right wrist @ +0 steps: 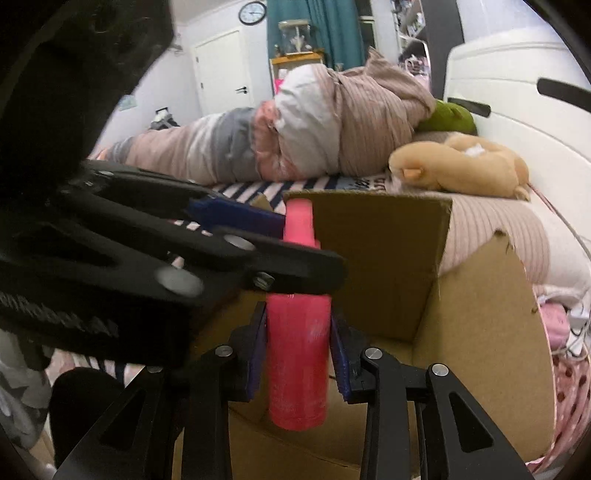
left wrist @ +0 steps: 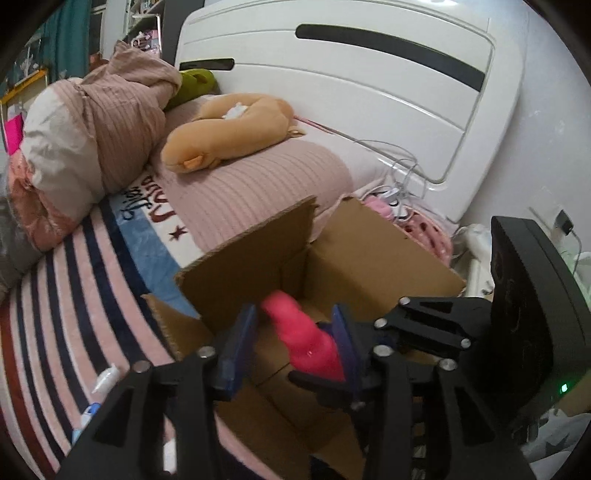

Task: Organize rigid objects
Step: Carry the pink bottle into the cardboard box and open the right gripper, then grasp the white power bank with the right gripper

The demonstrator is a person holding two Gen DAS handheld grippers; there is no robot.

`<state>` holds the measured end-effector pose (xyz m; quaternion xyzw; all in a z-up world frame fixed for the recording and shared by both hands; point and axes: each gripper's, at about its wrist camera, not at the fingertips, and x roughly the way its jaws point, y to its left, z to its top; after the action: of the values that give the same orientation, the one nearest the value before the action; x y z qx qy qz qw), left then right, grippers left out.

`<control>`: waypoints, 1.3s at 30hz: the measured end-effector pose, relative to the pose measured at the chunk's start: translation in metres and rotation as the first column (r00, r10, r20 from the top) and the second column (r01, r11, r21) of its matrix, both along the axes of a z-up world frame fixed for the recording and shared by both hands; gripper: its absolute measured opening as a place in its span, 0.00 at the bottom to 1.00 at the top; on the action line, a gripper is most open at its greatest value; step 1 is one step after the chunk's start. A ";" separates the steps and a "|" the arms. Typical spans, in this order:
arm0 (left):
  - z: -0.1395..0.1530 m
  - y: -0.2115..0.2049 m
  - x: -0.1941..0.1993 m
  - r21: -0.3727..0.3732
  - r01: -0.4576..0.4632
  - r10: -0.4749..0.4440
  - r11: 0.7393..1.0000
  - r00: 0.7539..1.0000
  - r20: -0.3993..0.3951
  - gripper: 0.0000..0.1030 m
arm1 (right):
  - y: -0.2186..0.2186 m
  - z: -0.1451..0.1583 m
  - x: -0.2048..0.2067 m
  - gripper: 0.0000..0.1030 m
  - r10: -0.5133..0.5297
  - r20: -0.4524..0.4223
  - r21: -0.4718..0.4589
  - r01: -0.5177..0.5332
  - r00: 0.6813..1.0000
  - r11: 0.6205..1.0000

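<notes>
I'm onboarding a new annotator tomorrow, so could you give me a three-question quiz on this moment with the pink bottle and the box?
1. True or false: the right gripper is shut on the pink bottle.
2. The bottle is held over which thing? A) cardboard box B) tan plush toy C) wall clock
3. Fill in: the left gripper has its pads around the bottle's ____ end.

Key: 1 true; 2 A; 3 upper (cap)
</notes>
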<state>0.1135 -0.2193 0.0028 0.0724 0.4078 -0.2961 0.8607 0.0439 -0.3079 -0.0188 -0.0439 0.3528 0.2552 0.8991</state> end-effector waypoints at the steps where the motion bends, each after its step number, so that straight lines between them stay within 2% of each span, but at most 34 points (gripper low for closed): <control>1: 0.002 0.003 -0.002 0.002 -0.006 0.006 1.000 1.000 0.013 0.54 | -0.002 -0.001 -0.001 0.34 -0.004 -0.001 0.004 0.004 1.000 1.000; 3: 0.006 0.011 -0.005 -0.011 -0.009 0.009 1.000 1.000 0.029 0.58 | -0.005 -0.001 -0.001 0.50 -0.012 0.000 0.010 0.012 1.000 1.000; 5: 0.014 0.022 -0.009 -0.035 -0.018 0.019 0.999 0.999 0.044 0.60 | -0.004 0.003 -0.003 0.54 -0.025 0.023 0.001 0.025 0.999 1.000; 7: 0.021 0.033 -0.014 -0.050 -0.035 0.038 0.998 0.997 0.062 0.62 | 0.000 0.009 -0.008 0.54 -0.034 0.051 -0.007 0.035 0.998 0.999; 10: 0.036 0.062 -0.024 -0.073 -0.077 0.084 0.994 0.992 0.096 0.63 | 0.005 0.021 -0.019 0.54 -0.015 0.087 0.031 0.013 0.996 0.999; 14: 0.051 0.111 -0.044 -0.090 -0.157 0.169 0.983 0.976 0.139 0.70 | 0.026 0.040 -0.037 0.54 0.054 0.141 0.083 -0.066 0.989 0.994; 16: 0.055 0.143 -0.057 -0.090 -0.213 0.226 0.973 0.960 0.165 0.71 | 0.044 0.048 -0.045 0.55 0.106 0.167 0.096 -0.123 0.980 0.988; 19: 0.051 0.183 -0.070 -0.091 -0.278 0.291 0.956 0.940 0.177 0.72 | 0.076 0.049 -0.052 0.55 0.202 0.167 0.092 -0.220 0.965 0.971; 23: 0.027 0.236 -0.082 -0.079 -0.366 0.375 0.927 0.909 0.183 0.73 | 0.126 0.035 -0.052 0.55 0.319 0.111 0.070 -0.328 0.941 0.942; 26: -0.001 0.265 -0.085 -0.072 -0.400 0.406 0.914 0.900 0.161 0.73 | 0.155 0.017 -0.048 0.55 0.361 0.052 0.040 -0.364 0.931 0.931; 28: -0.022 0.279 -0.084 -0.069 -0.410 0.415 0.910 0.899 0.141 0.73 | 0.173 0.000 -0.044 0.56 0.379 0.004 0.012 -0.379 0.925 0.925; 30: -0.041 0.291 -0.083 -0.074 -0.414 0.420 0.907 0.900 0.114 0.73 | 0.187 -0.019 -0.036 0.65 0.383 -0.049 -0.020 -0.384 0.922 0.923; 33: -0.071 0.305 -0.081 -0.091 -0.409 0.416 0.908 0.907 0.069 0.73 | 0.196 -0.049 -0.026 0.66 0.363 -0.116 -0.076 -0.373 0.925 0.925; 39: -0.108 0.306 -0.076 -0.106 -0.386 0.389 0.916 0.921 0.014 0.73 | 0.197 -0.096 -0.001 0.67 0.300 -0.248 -0.145 -0.341 0.921 0.929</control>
<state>0.0374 0.0866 -0.1056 -0.0484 0.3835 -0.1388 0.9118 0.0430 -0.1109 -0.1151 -0.1560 0.4608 0.3688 0.7921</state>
